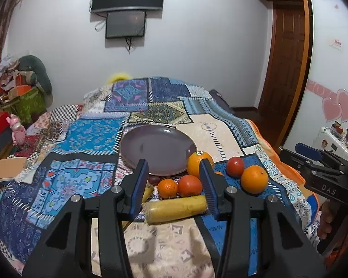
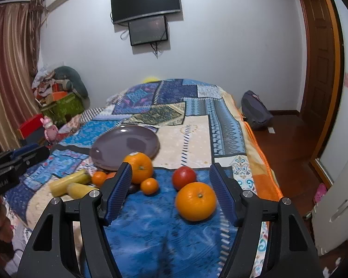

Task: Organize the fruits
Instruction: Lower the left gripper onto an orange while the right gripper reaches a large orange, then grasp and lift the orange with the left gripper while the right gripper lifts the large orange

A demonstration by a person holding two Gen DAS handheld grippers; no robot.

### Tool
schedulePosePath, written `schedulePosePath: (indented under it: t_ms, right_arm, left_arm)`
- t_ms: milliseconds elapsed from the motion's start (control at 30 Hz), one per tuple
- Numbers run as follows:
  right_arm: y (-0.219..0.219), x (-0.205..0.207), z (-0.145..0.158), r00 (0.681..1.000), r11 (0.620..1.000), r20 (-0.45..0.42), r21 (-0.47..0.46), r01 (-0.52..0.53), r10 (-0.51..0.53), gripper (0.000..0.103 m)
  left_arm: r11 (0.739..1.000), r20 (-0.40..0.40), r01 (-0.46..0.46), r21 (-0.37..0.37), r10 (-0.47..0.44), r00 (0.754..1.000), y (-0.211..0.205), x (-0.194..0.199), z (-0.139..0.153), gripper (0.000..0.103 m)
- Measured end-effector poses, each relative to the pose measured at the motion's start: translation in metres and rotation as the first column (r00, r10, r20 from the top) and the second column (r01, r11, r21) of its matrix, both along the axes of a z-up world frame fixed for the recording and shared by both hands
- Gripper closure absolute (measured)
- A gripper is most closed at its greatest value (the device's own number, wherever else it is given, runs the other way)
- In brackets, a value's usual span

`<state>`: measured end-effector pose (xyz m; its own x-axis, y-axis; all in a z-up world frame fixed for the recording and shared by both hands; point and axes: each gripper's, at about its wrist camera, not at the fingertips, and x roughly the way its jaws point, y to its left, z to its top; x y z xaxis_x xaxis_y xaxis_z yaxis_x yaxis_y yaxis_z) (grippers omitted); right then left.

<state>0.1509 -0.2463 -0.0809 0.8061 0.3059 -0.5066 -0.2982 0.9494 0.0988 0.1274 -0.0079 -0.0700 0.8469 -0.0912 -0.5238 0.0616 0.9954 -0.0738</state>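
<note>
Two claws are up, and I see both standing apart with nothing pressed between the pads. My left claw frames a small orange, a red tomato and a wrapped yellow banana lying crosswise at the lower middle of the left wrist frame; none of them touches its blue pads. My right claw hangs over the blue patch of the bedspread, with a big orange just inside its right finger, a second tomato above it and a tiny orange toward the left finger.

Further out, the only container is a purple plate, and it lies bare on the bed, left of centre. A stickered orange sits at its near rim; whether it touches I cannot tell. Two bananas lie left of the fruit cluster.

Beyond the plate the bed runs open to the far wall. Its right edge drops off to a wooden floor.
</note>
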Motion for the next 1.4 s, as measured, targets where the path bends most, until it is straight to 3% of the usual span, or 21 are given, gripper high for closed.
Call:
schedulePosePath:
  t_ms: [300,467,833,1400]
  right_arm:
    - [-0.009,0.023,-0.014,0.998,1.0,-0.059,-0.017,-0.004,0.003,0.037]
    - [-0.012,0.031,-0.026,0.997,1.0,-0.082,-0.029,-0.002,0.0,0.037]
    - [-0.02,0.045,-0.056,0.98,1.0,-0.198,0.004,0.0,0.0,0.037]
    - [-0.018,0.049,-0.08,0.96,0.999,-0.276,0.027,-0.041,0.047,0.034]
  left_arm:
    - [0.995,-0.072,0.103,0.009,-0.102,0.992,-0.022,0.055,-0.014,0.057]
    - [0.987,-0.159,0.158,0.002,-0.155,0.975,-0.035,0.088,-0.034,0.055]
    - [0.984,-0.286,0.179,-0.009,-0.174,0.942,-0.046,0.137,-0.073,0.054]
    - [0.982,-0.345,0.18,-0.063,-0.19,0.919,-0.058,0.165,-0.097,0.052]
